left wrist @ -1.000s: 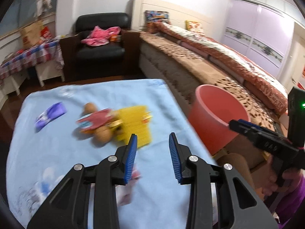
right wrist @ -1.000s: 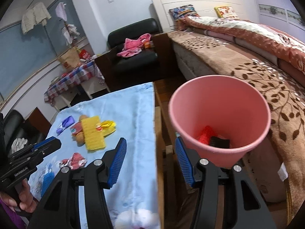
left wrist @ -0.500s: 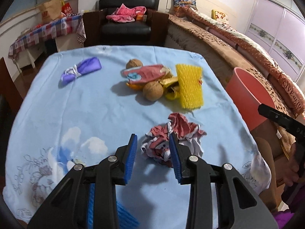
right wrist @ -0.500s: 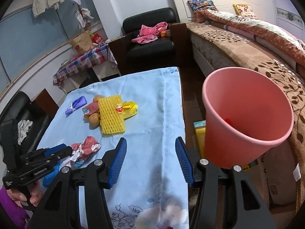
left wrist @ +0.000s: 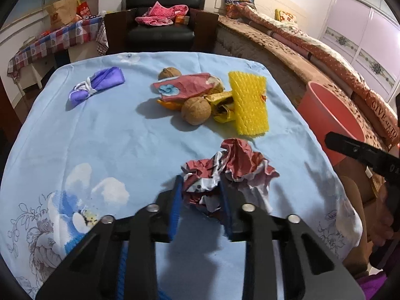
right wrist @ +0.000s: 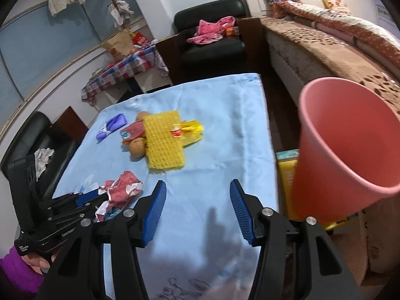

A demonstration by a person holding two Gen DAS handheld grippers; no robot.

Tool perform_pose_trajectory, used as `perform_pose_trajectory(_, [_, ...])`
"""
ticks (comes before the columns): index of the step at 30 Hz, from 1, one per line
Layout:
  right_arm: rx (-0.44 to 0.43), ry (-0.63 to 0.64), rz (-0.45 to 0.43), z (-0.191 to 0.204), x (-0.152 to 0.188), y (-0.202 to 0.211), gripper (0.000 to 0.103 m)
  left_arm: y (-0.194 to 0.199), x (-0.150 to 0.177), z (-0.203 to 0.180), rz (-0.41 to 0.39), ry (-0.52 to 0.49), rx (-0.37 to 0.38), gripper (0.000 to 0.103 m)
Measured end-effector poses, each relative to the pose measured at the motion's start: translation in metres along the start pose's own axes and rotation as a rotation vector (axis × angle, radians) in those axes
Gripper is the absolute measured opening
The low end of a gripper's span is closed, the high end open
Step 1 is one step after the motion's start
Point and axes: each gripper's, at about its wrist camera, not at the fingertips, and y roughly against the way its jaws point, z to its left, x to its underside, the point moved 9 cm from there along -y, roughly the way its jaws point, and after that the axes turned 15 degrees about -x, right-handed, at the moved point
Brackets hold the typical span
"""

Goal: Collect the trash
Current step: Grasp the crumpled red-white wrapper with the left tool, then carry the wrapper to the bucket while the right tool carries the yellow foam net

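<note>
- The left gripper (left wrist: 200,195) is set low over the tabletop (left wrist: 112,135), its blue-padded fingers (left wrist: 176,200) placed on either side of the near part of a crumpled red-and-white wrapper (left wrist: 230,167); the pads are seen against the paper, but a firm clamp cannot be told.
- The crumpled wrapper is seen lying on the light blue floral cloth, near the tabletop's right edge.
- Beyond it, a yellow foam net sleeve (left wrist: 250,105) is laid flat, touching a crushed yellow wrapper (left wrist: 222,107).
- Just beside these, two walnuts (left wrist: 196,110) and a red packet with a blue flower (left wrist: 185,87) are grouped together.
- A knotted purple bag (left wrist: 97,85) is placed well apart, toward the far left.
- The right gripper (right wrist: 197,212) is held open above the near edge of the tabletop, with nothing between its fingers.
- A pink trash bucket (right wrist: 337,162) is seen off the tabletop's right side, beside the bed (right wrist: 337,50); its inside is not shown.
- A black armchair (left wrist: 162,25) with pink clothing on it is seen beyond the tabletop.
</note>
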Motion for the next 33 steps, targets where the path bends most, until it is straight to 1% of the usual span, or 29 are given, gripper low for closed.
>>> perform_pose_trajectory(1, [-0.015, 0.005, 0.008, 0.003, -0.002, -0.006, 0.053, 0.002, -0.001, 0.002, -0.005, 0.008, 0.005, 0.023])
perform_pose_trajectory(4, [-0.045, 0.021, 0.019, 0.012, -0.008, -0.020, 0.050, 0.010, -0.005, 0.008, -0.031, 0.019, -0.003, 0.022])
perform_pose_trajectory(6, [-0.065, 0.023, 0.028, 0.015, -0.012, -0.030, 0.046, 0.015, -0.008, 0.013, -0.046, 0.029, -0.009, 0.022])
perform_pose_trajectory(8, [-0.084, 0.018, 0.039, 0.017, -0.016, -0.044, 0.044, 0.018, -0.009, 0.015, -0.049, 0.042, -0.005, 0.022])
perform_pose_trajectory(15, [-0.060, -0.004, 0.053, 0.006, -0.030, -0.081, 0.044, 0.019, -0.010, 0.028, -0.038, 0.082, 0.000, 0.022])
perform_pose_trajectory(17, [-0.069, -0.016, 0.063, 0.002, -0.032, -0.089, 0.044, 0.018, -0.010, 0.032, -0.032, 0.093, 0.000, 0.022])
perform_pose_trajectory(19, [-0.080, -0.023, 0.065, 0.002, -0.033, -0.096, 0.039, 0.016, -0.010, 0.035, -0.026, 0.102, -0.001, 0.022])
perform_pose_trajectory(20, [-0.082, -0.021, 0.068, 0.002, -0.033, -0.098, 0.034, 0.015, -0.009, 0.035, -0.023, 0.104, -0.001, 0.022])
perform_pose_trajectory(21, [-0.084, -0.018, 0.073, 0.003, -0.032, -0.100, 0.026, 0.015, -0.009, 0.036, -0.021, 0.106, -0.002, 0.022])
perform_pose_trajectory(24, [-0.078, 0.005, 0.072, 0.006, -0.031, -0.098, 0.012, 0.016, -0.012, 0.035, -0.024, 0.105, -0.001, 0.022])
perform_pose_trajectory(28, [-0.084, 0.007, 0.050, 0.009, -0.031, -0.085, 0.010, 0.020, -0.016, 0.033, -0.037, 0.103, -0.001, 0.022])
perform_pose_trajectory(33, [-0.099, -0.009, 0.008, 0.010, -0.031, -0.053, 0.009, 0.027, -0.024, 0.026, -0.053, 0.092, 0.003, 0.022])
